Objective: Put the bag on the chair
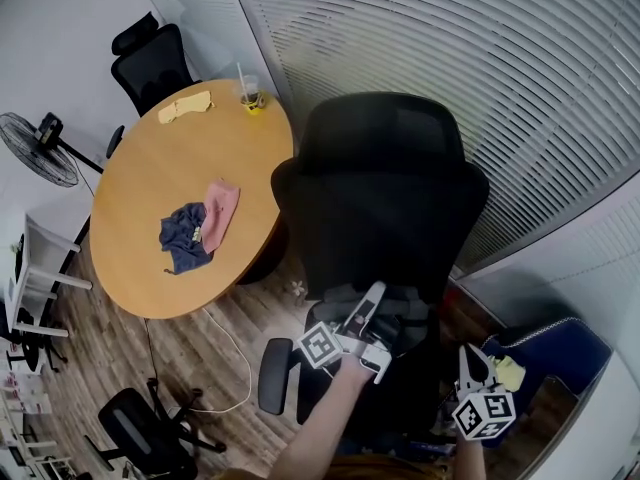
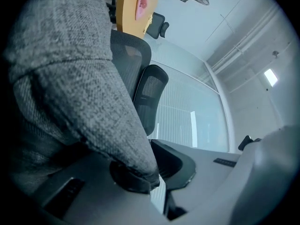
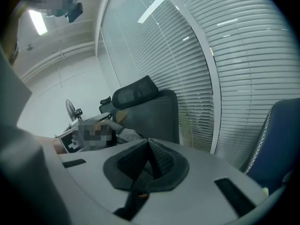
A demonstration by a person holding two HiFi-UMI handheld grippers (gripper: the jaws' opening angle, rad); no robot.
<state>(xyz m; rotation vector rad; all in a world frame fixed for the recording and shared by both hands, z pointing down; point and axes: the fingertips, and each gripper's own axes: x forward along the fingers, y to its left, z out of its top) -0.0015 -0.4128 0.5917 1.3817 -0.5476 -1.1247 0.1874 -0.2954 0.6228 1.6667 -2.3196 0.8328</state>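
Observation:
A black mesh office chair stands in the middle of the head view, and a grey woven bag lies low on its seat. My left gripper reaches over the seat and is shut on the bag's grey fabric. In the left gripper view that bag fills the left side, pinched at the left gripper, with the chair's back behind it. My right gripper hangs to the right of the seat. In its own view the right gripper is shut with nothing in it, and the chair stands ahead.
A round wooden table stands at the left with blue cloth, pink cloth and a cup on it. A blue chair is close at the right. Blinds run behind. A fan, another black chair and a floor cable lie leftward.

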